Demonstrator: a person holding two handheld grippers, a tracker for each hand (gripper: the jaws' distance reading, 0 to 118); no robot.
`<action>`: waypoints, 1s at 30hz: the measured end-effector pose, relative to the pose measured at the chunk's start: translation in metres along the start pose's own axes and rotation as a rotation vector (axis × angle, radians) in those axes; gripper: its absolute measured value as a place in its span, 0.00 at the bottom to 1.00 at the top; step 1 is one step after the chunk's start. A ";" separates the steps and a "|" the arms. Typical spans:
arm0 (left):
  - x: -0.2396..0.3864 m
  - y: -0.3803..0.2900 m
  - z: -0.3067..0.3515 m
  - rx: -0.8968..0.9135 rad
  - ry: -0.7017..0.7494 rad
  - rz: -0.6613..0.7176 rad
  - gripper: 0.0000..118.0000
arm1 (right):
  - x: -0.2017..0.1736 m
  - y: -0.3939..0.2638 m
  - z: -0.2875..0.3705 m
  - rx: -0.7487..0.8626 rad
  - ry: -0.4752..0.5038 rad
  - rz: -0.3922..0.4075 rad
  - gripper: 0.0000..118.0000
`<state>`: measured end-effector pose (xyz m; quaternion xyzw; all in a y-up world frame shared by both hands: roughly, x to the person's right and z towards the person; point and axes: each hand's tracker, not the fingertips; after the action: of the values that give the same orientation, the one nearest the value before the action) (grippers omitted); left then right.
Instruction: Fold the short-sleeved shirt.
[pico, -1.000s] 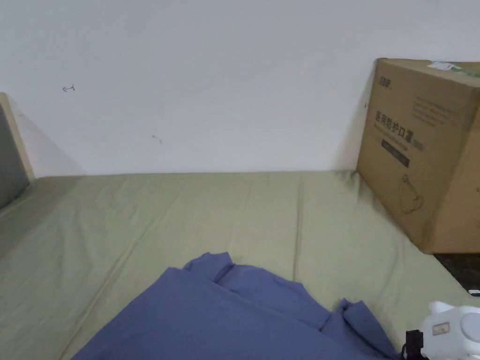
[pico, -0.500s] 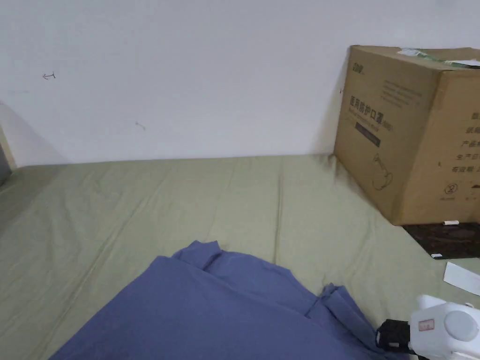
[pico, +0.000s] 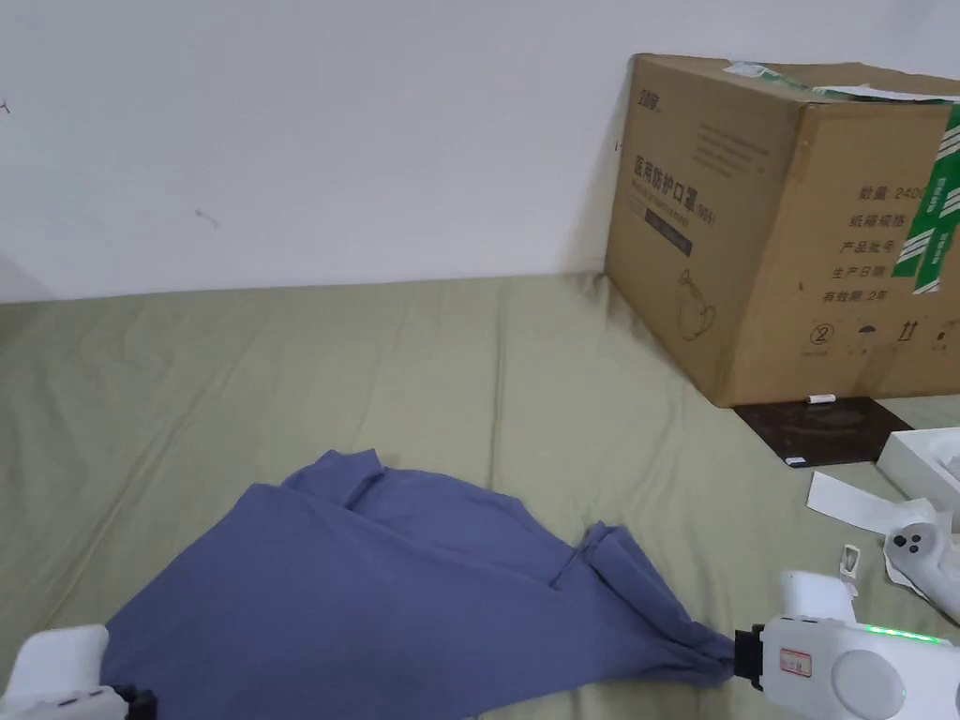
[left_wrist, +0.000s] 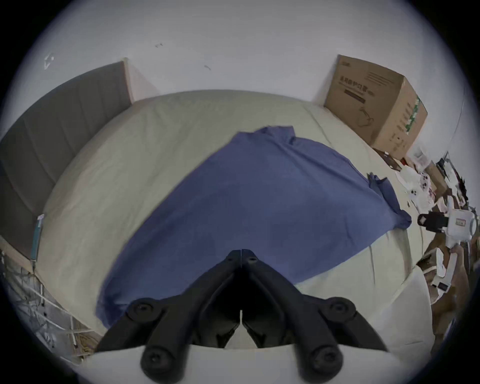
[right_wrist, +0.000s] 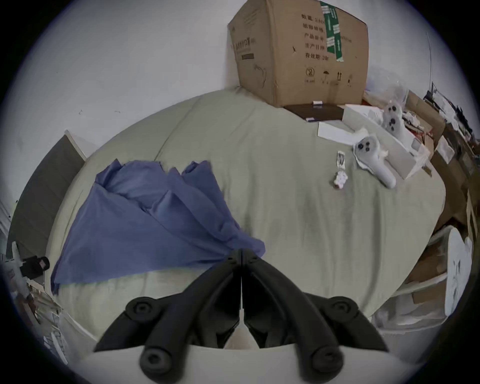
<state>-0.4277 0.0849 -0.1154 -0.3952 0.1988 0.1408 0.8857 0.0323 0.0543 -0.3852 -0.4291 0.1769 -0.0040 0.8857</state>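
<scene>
A blue short-sleeved shirt (pico: 375, 591) lies spread over the olive bed sheet (pico: 394, 366), its collar end pointing at the wall. My right gripper (pico: 741, 656) is at the lower right, shut on a bunched corner of the shirt; its jaws meet on the cloth in the right gripper view (right_wrist: 241, 250). My left gripper (pico: 141, 701) sits at the lower left, at the shirt's other near corner. In the left gripper view its jaws (left_wrist: 241, 250) are pressed together with blue cloth (left_wrist: 259, 202) around the tips. The near edge is drawn between the two grippers.
A large cardboard box (pico: 797, 225) stands against the wall at the back right, with a dark flat board (pico: 825, 431) before it. White paper (pico: 853, 502), a white tray (pico: 923, 459) and a white controller (pico: 923, 553) lie right of the shirt. A grey headboard (left_wrist: 65, 124) bounds the left.
The head camera has swung right and down. The right gripper has gone from beside the shirt to holding its corner, now pulled to a point. The left gripper has come into the picture.
</scene>
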 end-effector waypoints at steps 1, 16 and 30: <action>0.007 -0.001 -0.003 0.001 -0.004 -0.011 0.00 | 0.001 -0.001 -0.002 -0.008 0.001 -0.008 0.00; 0.038 0.026 -0.047 -0.071 -0.061 -0.085 0.00 | 0.014 0.017 -0.087 -0.162 0.012 0.022 0.37; 0.028 0.063 -0.076 -0.092 -0.054 -0.094 0.00 | -0.008 0.047 -0.056 -0.084 0.065 0.094 0.03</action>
<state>-0.4474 0.0706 -0.2151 -0.4403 0.1497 0.1188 0.8773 0.0003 0.0424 -0.4506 -0.4569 0.2256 0.0309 0.8599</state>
